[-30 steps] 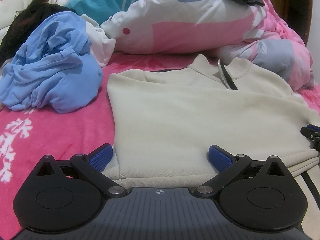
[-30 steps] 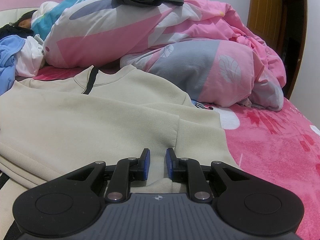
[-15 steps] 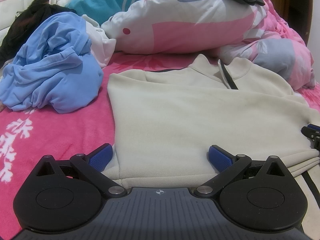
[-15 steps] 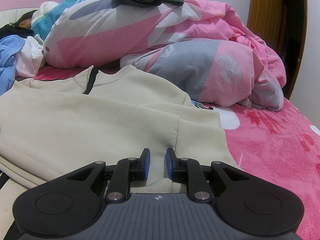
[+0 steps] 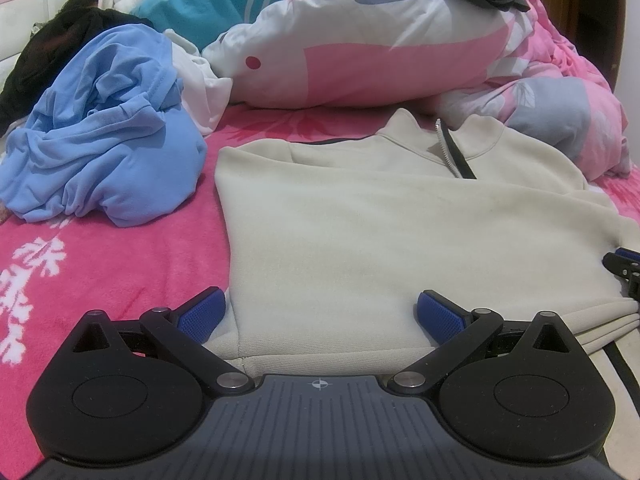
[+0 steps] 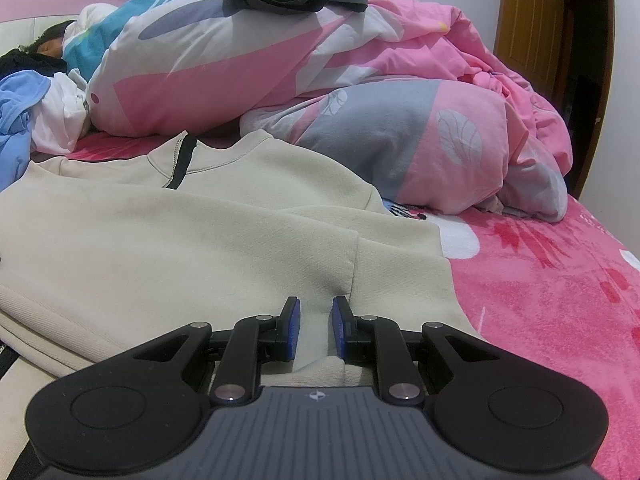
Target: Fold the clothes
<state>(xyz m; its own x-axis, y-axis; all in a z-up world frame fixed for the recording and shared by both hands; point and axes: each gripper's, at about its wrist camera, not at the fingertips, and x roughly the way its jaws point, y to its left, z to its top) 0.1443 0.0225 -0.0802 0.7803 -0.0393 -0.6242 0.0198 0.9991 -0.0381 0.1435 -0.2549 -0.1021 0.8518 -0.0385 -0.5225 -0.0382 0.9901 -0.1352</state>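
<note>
Both grippers sit at the near hem of a cream fleece zip-neck sweatshirt point(image 5: 380, 240) spread on a pink plush bed cover point(image 5: 100, 272).

The right gripper point(image 6: 313, 322) pinches a fold of the hem between its narrowed blue pads; the left gripper point(image 5: 320, 312) gapes wide, straddling the hem's left corner, holding nothing. The sweatshirt's long axis runs away towards its collar, soft and thick.

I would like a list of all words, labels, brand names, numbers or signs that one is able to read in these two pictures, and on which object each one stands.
No readable text anywhere.
Small round crosshair symbol, no letters: on the grey ribbed body of the left tongs and of the right tongs.
Cream zip-neck sweatshirt: no label or print visible.
Pink floral bedsheet: patterns only.
</note>
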